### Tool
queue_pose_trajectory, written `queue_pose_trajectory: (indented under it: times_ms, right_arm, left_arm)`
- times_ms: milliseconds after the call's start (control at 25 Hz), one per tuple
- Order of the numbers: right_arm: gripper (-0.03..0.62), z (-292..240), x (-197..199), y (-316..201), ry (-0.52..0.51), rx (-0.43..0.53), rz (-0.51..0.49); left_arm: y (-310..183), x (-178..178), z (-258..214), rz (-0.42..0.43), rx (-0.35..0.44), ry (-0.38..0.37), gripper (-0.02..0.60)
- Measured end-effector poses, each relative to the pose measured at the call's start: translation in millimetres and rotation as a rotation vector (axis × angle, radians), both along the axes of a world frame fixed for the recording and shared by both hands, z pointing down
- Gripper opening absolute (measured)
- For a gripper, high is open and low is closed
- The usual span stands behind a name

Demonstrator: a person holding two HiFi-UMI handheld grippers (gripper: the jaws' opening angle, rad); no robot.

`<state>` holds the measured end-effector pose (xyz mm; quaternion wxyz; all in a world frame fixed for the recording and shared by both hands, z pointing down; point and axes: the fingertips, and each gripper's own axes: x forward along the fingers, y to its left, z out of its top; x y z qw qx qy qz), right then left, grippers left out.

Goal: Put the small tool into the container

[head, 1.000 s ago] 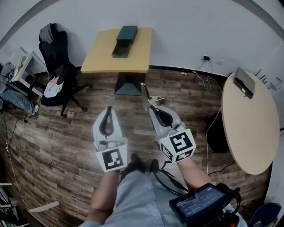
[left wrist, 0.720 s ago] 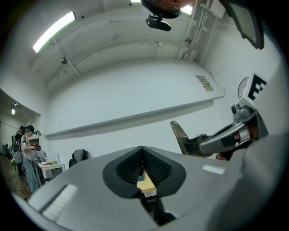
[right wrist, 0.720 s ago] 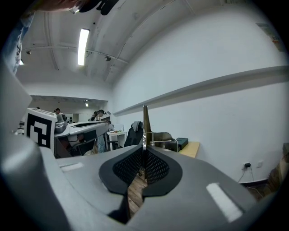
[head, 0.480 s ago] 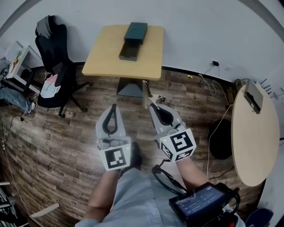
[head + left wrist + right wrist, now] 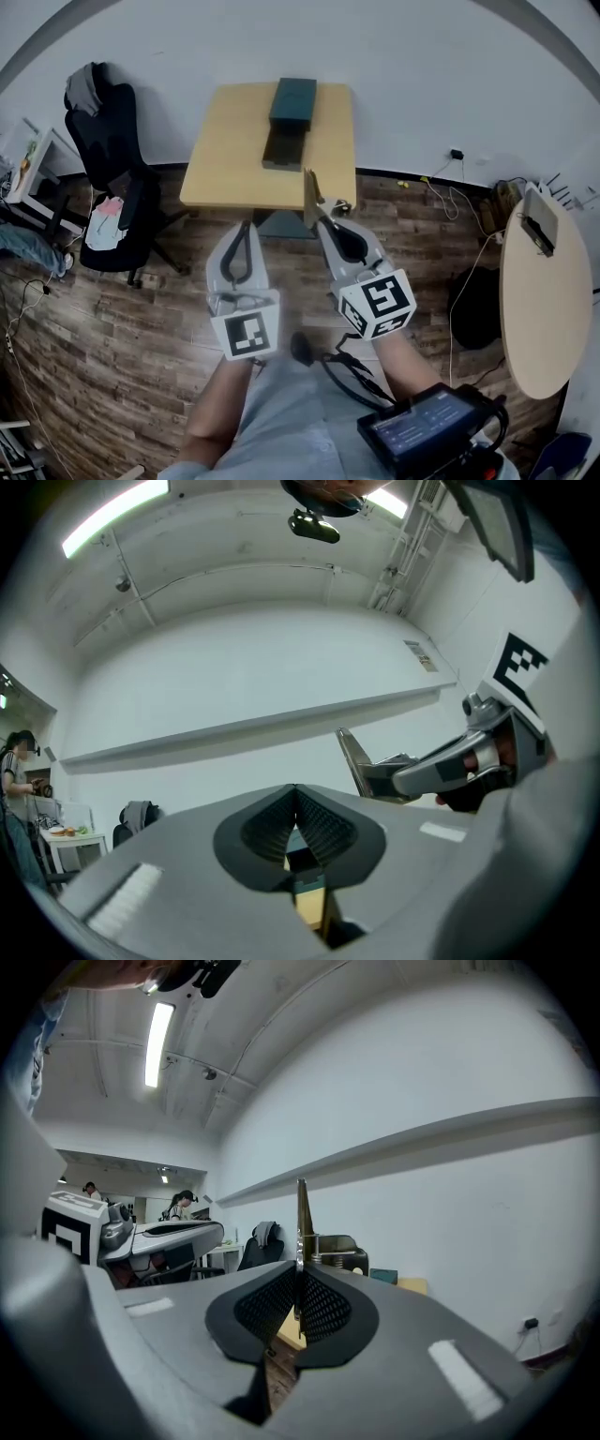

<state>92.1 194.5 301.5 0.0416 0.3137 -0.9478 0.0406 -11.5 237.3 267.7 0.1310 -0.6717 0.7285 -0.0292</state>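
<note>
The container is a dark green box with its drawer pulled out, on a light wooden table against the white wall. My right gripper is shut on the small tool, a thin metal blade with a clamp part that sticks up past the jaw tips over the table's near edge. In the right gripper view the tool stands upright between the closed pads of my right gripper. My left gripper is shut and holds nothing. The left gripper view shows that gripper closed, with the tool at its right.
A black office chair stands left of the table. A round wooden table and a black bag are at the right. A tablet-like device hangs at the person's waist. The floor is wood plank.
The table with the container has come nearer in the head view. Both grippers now reach its near edge. The right gripper keeps its hold on the tool.
</note>
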Motion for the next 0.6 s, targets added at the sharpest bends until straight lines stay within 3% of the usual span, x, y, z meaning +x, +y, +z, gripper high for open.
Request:
queue_pose_trajectory:
  times_ms: [240,600]
  right_arm:
    - [0.005,-5.9,-25.7,-32.3,0.018,0.006,0.028]
    - [0.005,17.8,-39.7,-82.4,0.024,-0.037,0.055]
  left_arm:
    - [-33.6,-34.4,-3.7,0.014,0.015,0.032,0.011]
    - [-87.3,-51.5,20.7,0.034,-0.026,0.030,0.011]
